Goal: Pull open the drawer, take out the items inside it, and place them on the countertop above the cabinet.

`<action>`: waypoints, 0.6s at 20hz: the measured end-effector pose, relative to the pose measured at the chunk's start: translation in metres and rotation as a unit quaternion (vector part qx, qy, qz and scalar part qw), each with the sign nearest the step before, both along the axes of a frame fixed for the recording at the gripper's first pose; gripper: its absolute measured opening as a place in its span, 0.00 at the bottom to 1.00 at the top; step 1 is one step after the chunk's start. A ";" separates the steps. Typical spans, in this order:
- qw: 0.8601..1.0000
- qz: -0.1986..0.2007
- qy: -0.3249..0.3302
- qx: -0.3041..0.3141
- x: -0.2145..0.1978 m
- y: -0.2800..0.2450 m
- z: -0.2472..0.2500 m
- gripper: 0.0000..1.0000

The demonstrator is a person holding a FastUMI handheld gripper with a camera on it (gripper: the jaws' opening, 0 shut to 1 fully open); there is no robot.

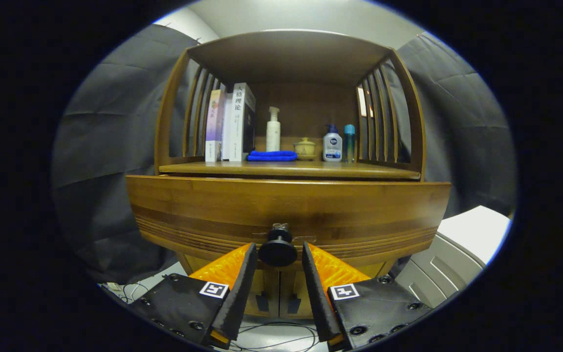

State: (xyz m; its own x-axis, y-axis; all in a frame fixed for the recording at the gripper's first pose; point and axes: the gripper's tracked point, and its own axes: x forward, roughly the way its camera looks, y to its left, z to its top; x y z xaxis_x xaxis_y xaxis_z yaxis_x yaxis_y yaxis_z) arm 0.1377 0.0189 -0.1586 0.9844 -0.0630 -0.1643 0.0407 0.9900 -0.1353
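A wooden cabinet (289, 205) with slatted curved sides filled the gripper view. Its wide drawer front (286, 215), smooth brown wood with fine grooves along the lower edge, bulged toward the camera. A round dark knob (278, 250) on a short stem stood out from the drawer's centre. The tongs (278, 254) were spread apart, one finger on each side of the knob, close beside it but not visibly pressing. On the wooden tabletop (289, 169) above the drawer stood upright books (230, 123), a slim white pump bottle (273, 130), a folded blue cloth (271, 156), a small lidded ceramic cup (305, 147) and two blue-capped bottles (338, 143).
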 end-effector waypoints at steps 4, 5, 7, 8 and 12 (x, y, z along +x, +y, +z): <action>1.000 0.017 0.004 0.013 0.010 0.006 0.004 0.57; 1.000 0.019 0.008 0.010 0.012 0.004 0.001 0.53; 1.000 0.018 0.014 0.019 0.011 0.003 0.001 0.46; 0.999 0.018 0.016 0.022 0.005 0.006 -0.001 0.42; 1.000 0.027 0.012 0.007 -0.019 0.007 -0.002 0.30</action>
State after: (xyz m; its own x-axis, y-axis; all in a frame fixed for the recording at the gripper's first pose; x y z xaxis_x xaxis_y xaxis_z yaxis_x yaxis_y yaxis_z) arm 0.1191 0.0261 -0.1602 0.9822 -0.0072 -0.1878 -0.0161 0.9924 -0.1220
